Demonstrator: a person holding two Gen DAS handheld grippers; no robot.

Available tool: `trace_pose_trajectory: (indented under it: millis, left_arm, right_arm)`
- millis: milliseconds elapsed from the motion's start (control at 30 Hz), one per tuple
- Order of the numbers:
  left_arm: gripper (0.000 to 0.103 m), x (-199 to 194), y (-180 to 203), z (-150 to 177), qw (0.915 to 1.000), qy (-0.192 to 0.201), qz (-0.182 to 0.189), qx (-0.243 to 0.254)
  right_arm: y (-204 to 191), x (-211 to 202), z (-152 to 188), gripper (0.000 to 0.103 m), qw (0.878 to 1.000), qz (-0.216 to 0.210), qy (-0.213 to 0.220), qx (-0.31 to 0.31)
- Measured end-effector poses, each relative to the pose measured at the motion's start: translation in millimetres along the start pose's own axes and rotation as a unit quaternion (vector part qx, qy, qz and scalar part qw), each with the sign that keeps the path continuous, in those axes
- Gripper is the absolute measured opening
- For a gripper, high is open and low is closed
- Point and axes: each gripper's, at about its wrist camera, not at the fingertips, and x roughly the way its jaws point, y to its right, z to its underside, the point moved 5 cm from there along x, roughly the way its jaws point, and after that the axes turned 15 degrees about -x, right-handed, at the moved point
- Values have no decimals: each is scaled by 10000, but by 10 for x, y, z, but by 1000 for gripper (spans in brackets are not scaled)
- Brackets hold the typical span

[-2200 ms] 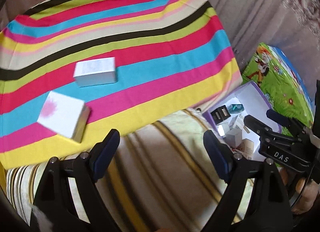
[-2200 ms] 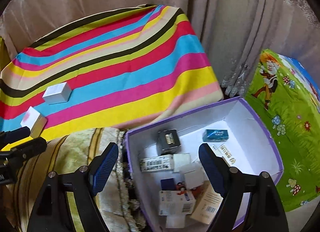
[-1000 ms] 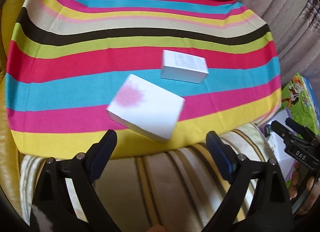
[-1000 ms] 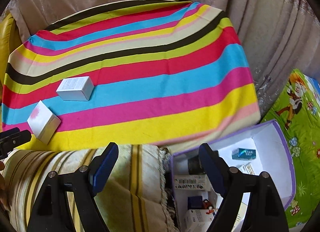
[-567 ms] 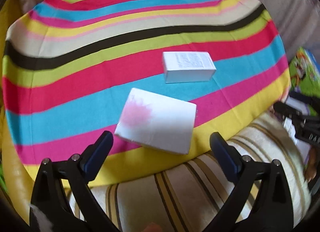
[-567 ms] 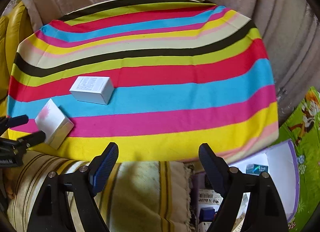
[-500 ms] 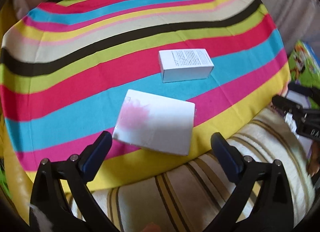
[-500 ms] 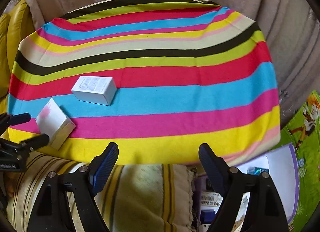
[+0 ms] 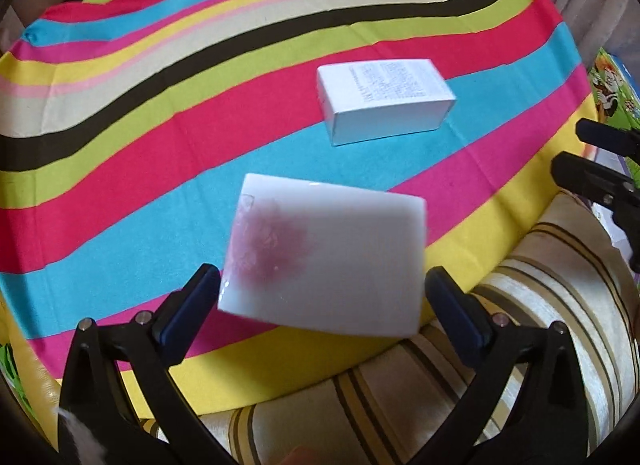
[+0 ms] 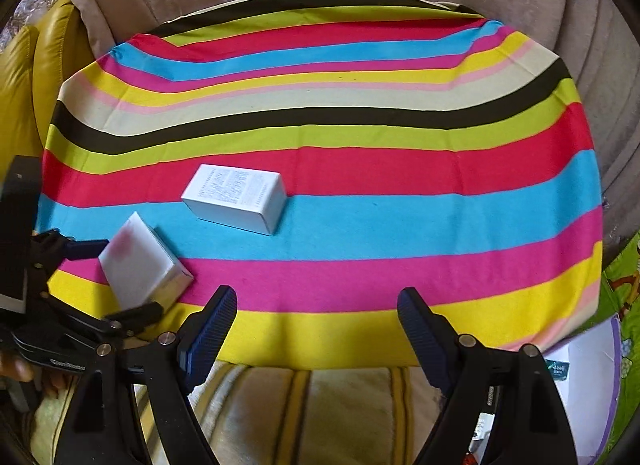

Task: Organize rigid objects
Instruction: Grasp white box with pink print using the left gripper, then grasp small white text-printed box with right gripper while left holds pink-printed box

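Note:
A white box with a pink blot (image 9: 328, 261) lies on the striped cloth (image 9: 168, 113) near its front edge. My left gripper (image 9: 322, 285) points down at it with its jaws opening. The box sits between the two fingers, and neither pad presses on it. The right wrist view shows the same box (image 10: 140, 269) framed by the left gripper (image 10: 116, 281). Farther back lies a white box with printed text (image 9: 384, 101), also in the right wrist view (image 10: 236, 197). My right gripper (image 10: 317, 301) hangs open over the cloth's front edge, holding nothing.
A beige striped blanket (image 10: 340, 405) lies below the cloth's front edge. A purple-rimmed storage box (image 10: 588, 385) with small packages stands at lower right, beside a green cartoon mat (image 10: 624, 277). Yellow upholstery (image 10: 40, 65) is at the left and curtains hang behind.
My left gripper has come down and closer to the pink-blot box, and its jaws have spread around it. My right gripper has swung left, away from the storage box, over the cloth.

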Motion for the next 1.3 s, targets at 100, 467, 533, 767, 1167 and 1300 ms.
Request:
trace_pose_trajectory:
  millis: [100, 467, 533, 767, 1167, 1300]
  left_arm:
    - [95, 40, -35, 25, 9998, -102, 126, -133]
    - [94, -69, -305, 30, 9948, 212, 148, -986]
    - [94, -92, -393, 32, 9920, 346, 17, -1213]
    - [94, -225, -696, 69, 9777, 808, -300, -1913]
    - [94, -410, -1074, 168, 9484, 1368, -406, -2832]
    - [94, -471, -1079, 217, 9468, 1491, -453, -2815]
  right_arm:
    - [-32, 39, -51, 84, 10000, -73, 11, 25]
    - [-236, 175, -284, 84, 9998, -195, 13, 107]
    - [-289, 196, -340, 84, 9997, -190, 58, 146]
    - [-433, 330, -505, 84, 9993, -88, 66, 355]
    - [-609, 573, -710, 84, 9989, 44, -13, 472]
    - [-605, 652, -781, 84, 9986, 206, -15, 488]
